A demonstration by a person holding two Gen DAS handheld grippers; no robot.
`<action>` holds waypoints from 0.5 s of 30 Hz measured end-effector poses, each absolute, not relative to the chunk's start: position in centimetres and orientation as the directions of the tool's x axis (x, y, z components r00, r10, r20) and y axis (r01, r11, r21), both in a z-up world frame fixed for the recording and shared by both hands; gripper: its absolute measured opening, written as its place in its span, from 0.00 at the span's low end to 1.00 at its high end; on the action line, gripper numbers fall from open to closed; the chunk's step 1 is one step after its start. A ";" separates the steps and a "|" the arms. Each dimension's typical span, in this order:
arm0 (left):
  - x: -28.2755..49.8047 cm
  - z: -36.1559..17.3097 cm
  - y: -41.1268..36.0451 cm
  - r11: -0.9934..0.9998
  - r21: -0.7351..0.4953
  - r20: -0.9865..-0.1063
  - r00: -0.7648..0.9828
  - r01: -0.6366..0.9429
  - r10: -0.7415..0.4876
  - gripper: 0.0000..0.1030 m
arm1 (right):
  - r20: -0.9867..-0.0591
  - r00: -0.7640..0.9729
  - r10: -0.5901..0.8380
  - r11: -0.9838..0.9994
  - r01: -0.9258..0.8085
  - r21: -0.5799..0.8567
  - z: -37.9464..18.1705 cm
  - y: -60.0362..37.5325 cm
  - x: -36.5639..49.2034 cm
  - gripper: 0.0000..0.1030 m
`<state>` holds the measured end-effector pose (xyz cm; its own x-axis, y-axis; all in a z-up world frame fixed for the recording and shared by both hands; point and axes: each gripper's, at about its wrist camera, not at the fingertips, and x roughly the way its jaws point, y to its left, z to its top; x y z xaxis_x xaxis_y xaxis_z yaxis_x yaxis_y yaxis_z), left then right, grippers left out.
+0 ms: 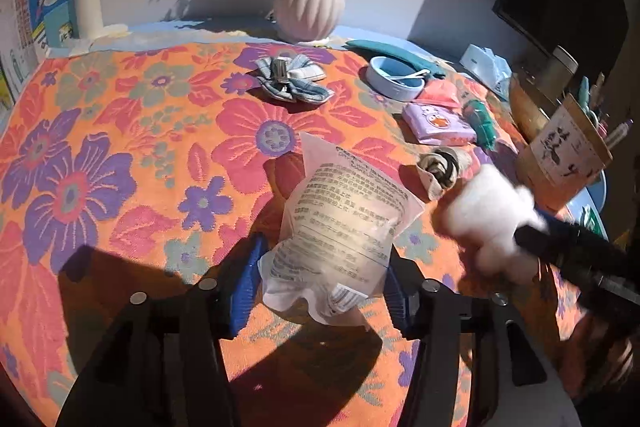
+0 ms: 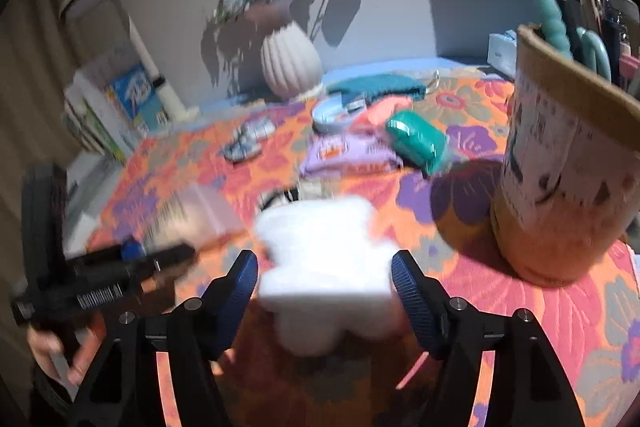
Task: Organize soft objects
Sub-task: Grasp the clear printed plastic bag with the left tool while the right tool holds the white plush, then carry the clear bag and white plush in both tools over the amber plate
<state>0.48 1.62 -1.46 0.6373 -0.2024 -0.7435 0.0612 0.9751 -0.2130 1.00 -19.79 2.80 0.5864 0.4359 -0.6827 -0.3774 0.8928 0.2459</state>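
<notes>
On the orange floral tablecloth (image 1: 132,163), both grippers were angled downward, each with a soft thing between its blue pads. From the left wrist view, the left gripper (image 1: 318,285) had its two black fingers about half spread around the lower end of a translucent plastic packet (image 1: 344,223) printed with dark text. The packet's crumpled bottom sat between the pads and its upper part stood up and leaned away over the cloth. The right pad lay against the packet's edge; on the left side a narrow gap seemed to show, so whether the packet was truly pinched cannot be told.

At the right of that view, the right gripper entered as a dark blurred bar, with a white fluffy toy (image 1: 494,219) at its tip, just beside the packet.

From the right wrist view, the right gripper (image 2: 324,287) also stood about half spread, with the white fluffy toy (image 2: 324,267) between its pads. The toy was blurred and overexposed; it filled most of the gap, though a sliver of space showed beside each pad, so a firm grip cannot be confirmed. At the left of this view, a person's hand (image 2: 60,351) clasped the handle of the left gripper, fingers curled under it.

Farther back on the cloth lay a denim fabric flower (image 1: 290,79), a purple pouch (image 1: 438,123), a teal soft item (image 1: 482,121), a blue bowl (image 1: 394,77) and a ribbed white vase (image 1: 310,5). A paper pen holder (image 2: 560,163) stood close to the right gripper.
</notes>
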 end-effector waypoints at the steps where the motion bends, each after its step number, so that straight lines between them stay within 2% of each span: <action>1: 0.5 -1.4 1.6 0.977 -0.208 -0.743 0.641 0.055 -0.194 0.61 | -0.695 0.568 0.441 0.890 -0.376 0.258 2.4 -19.7 1.2 0.66; 2: 0.4 -1.4 1.5 0.978 -0.201 -0.742 0.644 0.047 -0.184 0.69 | -0.703 0.555 0.444 0.889 -0.373 0.268 2.2 -19.7 1.4 0.66; 3: 0.4 -1.4 1.5 0.981 -0.188 -0.741 0.651 0.036 -0.166 0.71 | -0.710 0.542 0.449 0.886 -0.369 0.279 2.0 -19.7 1.6 0.66; 9: 0.7 -1.1 0.9 0.983 -0.177 -0.731 0.661 0.057 -0.170 0.70 | -0.731 0.509 0.454 0.879 -0.389 0.276 2.0 -18.0 2.1 0.68; 10: 0.8 -1.0 0.7 0.983 -0.173 -0.728 0.664 0.066 -0.173 0.64 | -0.737 0.514 0.438 0.887 -0.383 0.259 2.0 -17.7 2.2 0.68; 11: 0.8 -0.9 0.4 0.982 -0.174 -0.723 0.667 0.078 -0.181 0.46 | -0.741 0.526 0.417 0.896 -0.374 0.240 2.0 -17.4 2.3 0.68; 12: 0.8 -0.9 0.1 0.980 -0.173 -0.726 0.661 0.096 -0.193 0.42 | -0.741 0.534 0.406 0.901 -0.367 0.230 2.0 -17.3 2.2 0.67; 14: 0.6 -0.9 -0.4 0.984 -0.147 -0.724 0.667 0.105 -0.179 0.39 | -0.735 0.537 0.413 0.899 -0.369 0.235 2.1 -17.4 2.1 0.46; 15: 0.4 -0.9 -0.7 0.985 -0.133 -0.721 0.671 0.109 -0.172 0.38 | -0.729 0.538 0.423 0.895 -0.372 0.245 2.2 -17.6 2.0 0.46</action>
